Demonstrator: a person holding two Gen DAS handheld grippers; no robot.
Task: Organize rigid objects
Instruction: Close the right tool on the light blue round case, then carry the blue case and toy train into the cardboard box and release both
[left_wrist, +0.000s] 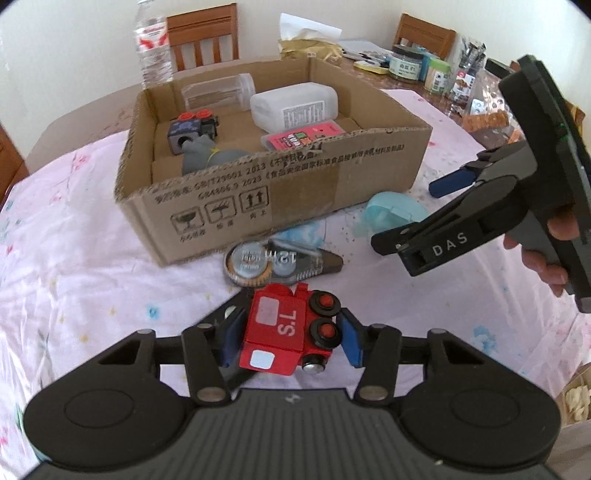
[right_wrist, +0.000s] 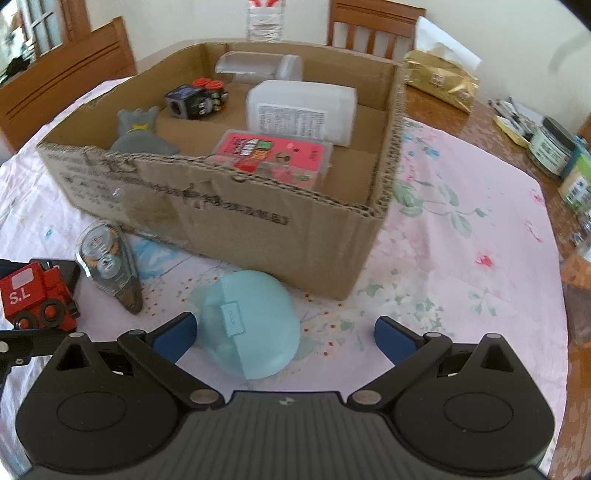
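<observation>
Seemingly, blue case (right_wrist: 249, 325) hides right gripper's (right_wrist: 284, 338) grasp.

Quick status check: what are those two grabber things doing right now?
Left tool shut on red toy train. Right tool open around light blue case, not gripping. Cardboard box ahead; correction tape dispenser lies in between.
</observation>
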